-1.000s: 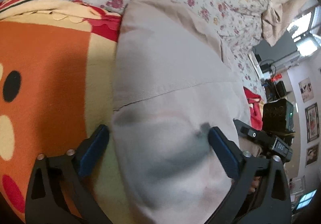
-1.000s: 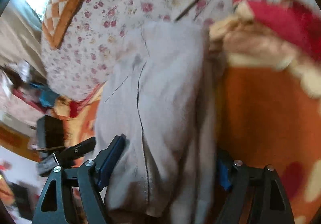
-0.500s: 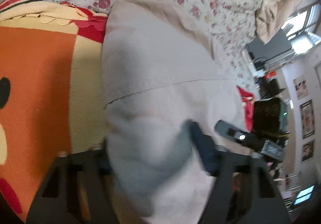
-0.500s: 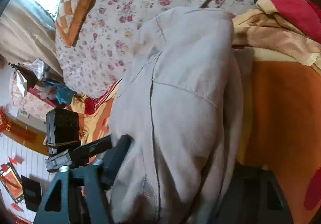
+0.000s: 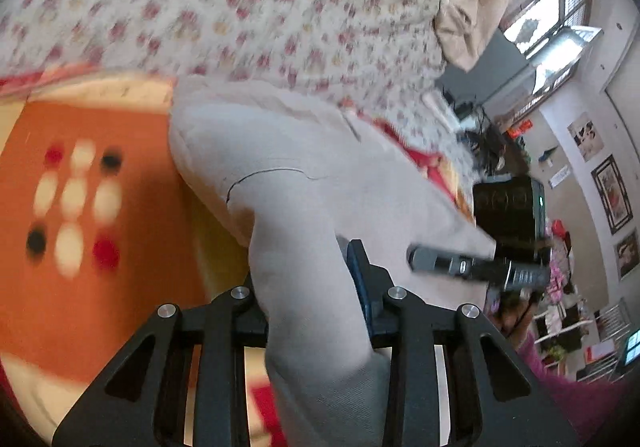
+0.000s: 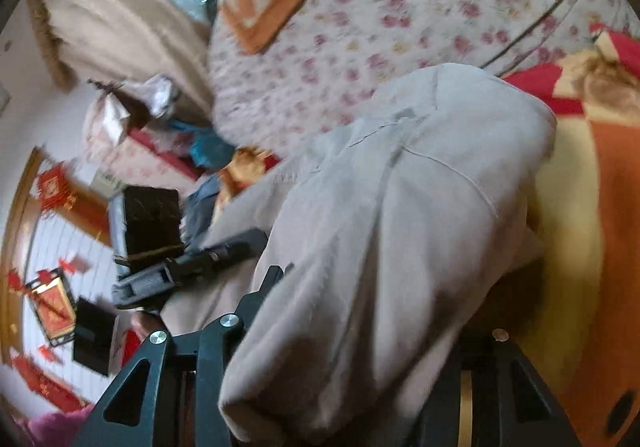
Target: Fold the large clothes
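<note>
Both clamped now on the beige garment point(image 5: 304, 215): left tool point(image 5: 310, 299) and right tool point(image 6: 360, 331), wide apart a second ago, just closing on bunched cloth, lifting it off the orange blanket point(image 5: 100, 287) for a fold.

The garment point(image 5: 304, 183) is pale beige woven cloth, matt, with a fine twill rib and stitched seams. Under it the orange blanket point(image 5: 120, 287) looks like soft, fleecy fabric with a slight nap. On the far side the floral bedcover point(image 5: 240, 7) is thin printed cotton, matt. The left tool point(image 5: 308, 279) is matt black plastic with bright metal screw heads and blue rubbery pads; the right tool point(image 6: 360, 331) has the same finish.
</note>
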`<state>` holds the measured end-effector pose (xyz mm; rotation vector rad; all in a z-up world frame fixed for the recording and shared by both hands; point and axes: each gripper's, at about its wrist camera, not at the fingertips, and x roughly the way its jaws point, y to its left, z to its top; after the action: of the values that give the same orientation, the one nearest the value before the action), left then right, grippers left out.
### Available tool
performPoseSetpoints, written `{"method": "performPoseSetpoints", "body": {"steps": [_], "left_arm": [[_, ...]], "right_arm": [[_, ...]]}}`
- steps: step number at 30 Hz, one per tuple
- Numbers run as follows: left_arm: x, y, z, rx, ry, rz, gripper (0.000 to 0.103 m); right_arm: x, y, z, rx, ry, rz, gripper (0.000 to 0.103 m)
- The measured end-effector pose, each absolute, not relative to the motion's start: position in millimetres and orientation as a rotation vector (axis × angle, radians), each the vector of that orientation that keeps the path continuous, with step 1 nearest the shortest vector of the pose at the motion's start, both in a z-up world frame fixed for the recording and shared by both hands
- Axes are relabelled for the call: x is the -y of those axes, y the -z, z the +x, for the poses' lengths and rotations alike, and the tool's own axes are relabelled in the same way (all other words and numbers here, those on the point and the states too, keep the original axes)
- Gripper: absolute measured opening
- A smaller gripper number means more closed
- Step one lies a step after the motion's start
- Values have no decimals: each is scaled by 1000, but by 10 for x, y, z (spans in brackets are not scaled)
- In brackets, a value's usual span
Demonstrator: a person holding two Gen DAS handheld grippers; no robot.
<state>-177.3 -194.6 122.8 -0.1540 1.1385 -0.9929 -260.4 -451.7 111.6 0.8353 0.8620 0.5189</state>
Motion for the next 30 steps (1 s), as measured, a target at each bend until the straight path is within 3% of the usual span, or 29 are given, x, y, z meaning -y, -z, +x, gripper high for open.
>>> {"method": "performPoseSetpoints", "body": {"steps": [1,4,5,6,9,13,18,23,26,30], "left_arm": [[1839,-1081,-1888,-1174,959,-133,31],[1709,-658,-2037,-1259,845,-46,39],[1657,-555,-2066,-1275,805,-32,54],[1590,-532,-2095,-1262,760,-30,61],[1496,-737,-2139,-1167,716,-18,62],[1561,-1054,-2131,-1035,645,22,66],[1942,-959,-2022,-1033,603,48,70],[2162,-720,-1976,-1010,515,117,71],[2172,-647,-1983,-992,499,132,78],[2221,-591,-1974,-1000,495,151,80]], "right_arm": [[4439,-1051,-2692,-883,-531,839,45],[4198,-663,-2876,-1036,-476,780,59],[4163,-563,-2906,-1087,-441,750,59],[4159,-481,-2970,-1120,-416,728,59],[4255,-597,-3088,-1086,-372,728,60],[4320,-1170,-3154,-947,-262,579,60],[3990,-1574,-2918,-834,-291,427,60],[3824,-1309,-2523,-898,-220,326,56],[4004,-942,-2430,-982,-143,311,56],[4244,-616,-2500,-1003,-148,429,56]]}}
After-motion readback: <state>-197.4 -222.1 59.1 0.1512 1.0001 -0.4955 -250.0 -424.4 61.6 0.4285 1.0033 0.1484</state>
